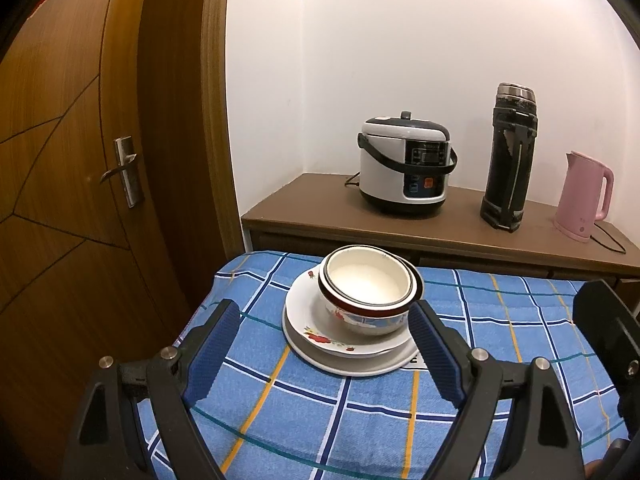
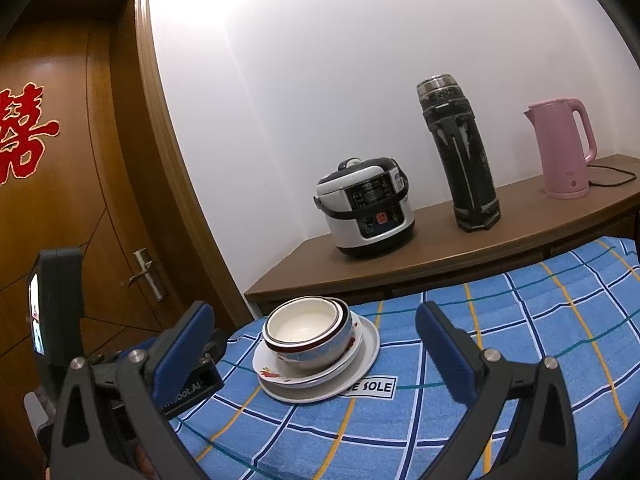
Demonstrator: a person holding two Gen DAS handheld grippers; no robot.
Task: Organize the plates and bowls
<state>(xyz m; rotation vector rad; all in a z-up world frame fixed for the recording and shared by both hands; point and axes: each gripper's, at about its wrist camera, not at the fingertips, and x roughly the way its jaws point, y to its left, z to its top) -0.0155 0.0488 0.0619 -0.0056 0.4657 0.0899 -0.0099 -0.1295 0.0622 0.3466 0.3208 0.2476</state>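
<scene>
Two nested white bowls (image 1: 366, 292) with dark red rims and flower prints sit on a stack of white plates (image 1: 320, 344) on the blue checked tablecloth (image 1: 360, 412). The same bowls (image 2: 308, 334) and plates (image 2: 360, 360) show in the right wrist view. My left gripper (image 1: 320, 316) is open and empty, its blue pads (image 1: 208, 356) on either side of the stack, just short of it. My right gripper (image 2: 314, 332) is open and empty, held back from the stack. The left gripper's body (image 2: 180, 376) shows at lower left in the right wrist view.
Behind the table a brown sideboard (image 1: 320, 208) carries a rice cooker (image 1: 404, 168), a tall black flask (image 1: 510, 160) and a pink kettle (image 1: 584, 196) with a cord. A wooden door (image 1: 80, 160) stands at left. The table's far edge (image 1: 256, 258) is close behind the stack.
</scene>
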